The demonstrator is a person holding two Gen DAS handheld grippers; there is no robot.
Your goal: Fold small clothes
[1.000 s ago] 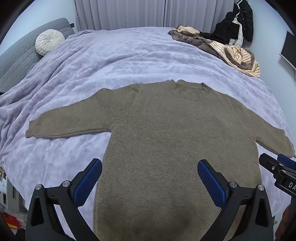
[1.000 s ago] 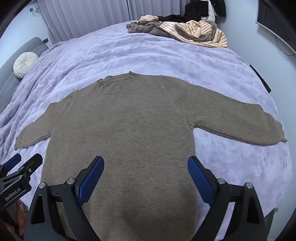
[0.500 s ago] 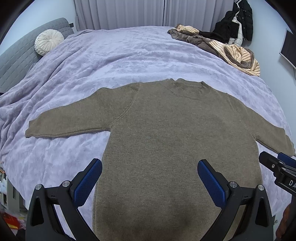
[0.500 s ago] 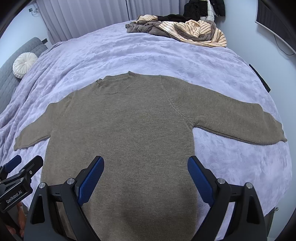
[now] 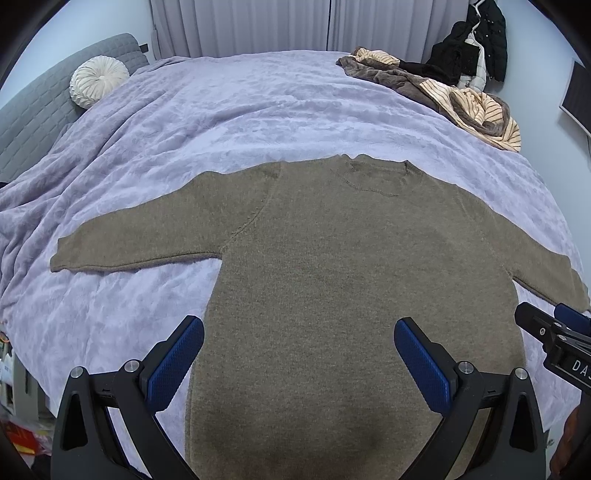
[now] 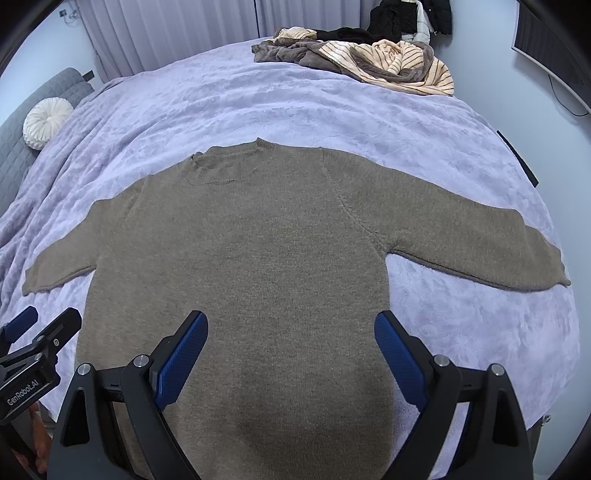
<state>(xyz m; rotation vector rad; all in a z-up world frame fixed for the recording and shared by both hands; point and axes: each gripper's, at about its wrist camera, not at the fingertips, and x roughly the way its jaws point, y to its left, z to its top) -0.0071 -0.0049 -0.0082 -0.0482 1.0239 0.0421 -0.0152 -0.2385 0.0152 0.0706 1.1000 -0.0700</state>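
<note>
Currently both jaws are held wide, nothing gripped: left gripper and right gripper are poised over the hem of the brown sweater, which is spread flat, sleeves out, on the lavender blanket. Risk: plush blanket could be pinched along with the knit, so the fold drags. Farther back, a clothes pile, round pillow and curtains are seen.

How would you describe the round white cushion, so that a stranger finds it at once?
Start at the bed with the lilac blanket. At its far left corner, against the grey quilted headboard, sits the cushion: round, white, pleated, with a centre button.
</note>
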